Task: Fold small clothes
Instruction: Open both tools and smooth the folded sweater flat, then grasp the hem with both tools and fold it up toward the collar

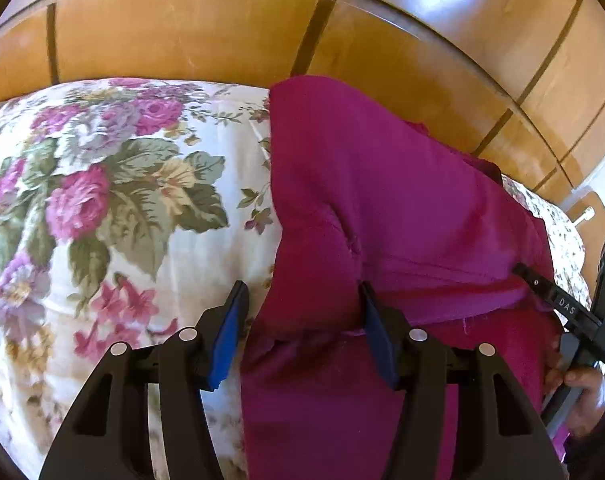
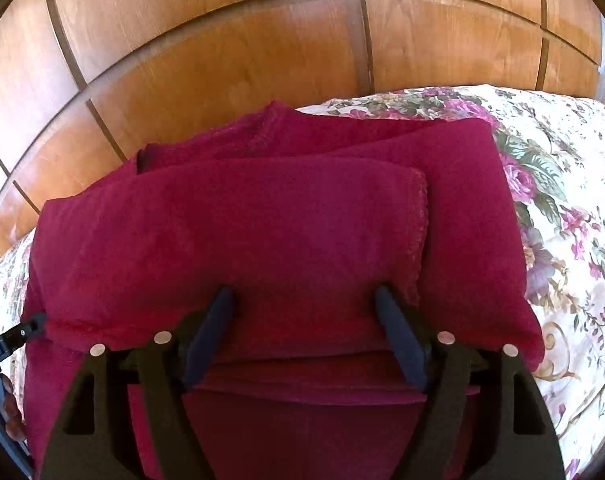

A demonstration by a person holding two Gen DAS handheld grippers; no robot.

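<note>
A magenta-red garment (image 1: 382, 200) lies in folded layers on a floral bedspread (image 1: 122, 200). My left gripper (image 1: 302, 300) straddles its left edge. The right finger (image 1: 376, 328) sits against a fold, while the left blue pad (image 1: 228, 328) stands apart from the cloth over the bedspread, so the jaws are open. In the right wrist view the garment (image 2: 262, 220) shows a folded top layer with a stitched hem on its right side. My right gripper (image 2: 304, 304) hovers over that layer with jaws wide and nothing pinched. The right gripper's body (image 1: 566, 312) also shows at the garment's right edge.
Glossy wooden panels (image 1: 222, 40) rise right behind the bed, close to the garment's far edge (image 2: 222, 80). Floral bedspread (image 2: 574, 220) extends to the right of the garment. A person's hand (image 1: 582, 392) grips the right tool's handle. The left tool (image 2: 6, 344) shows at the left edge.
</note>
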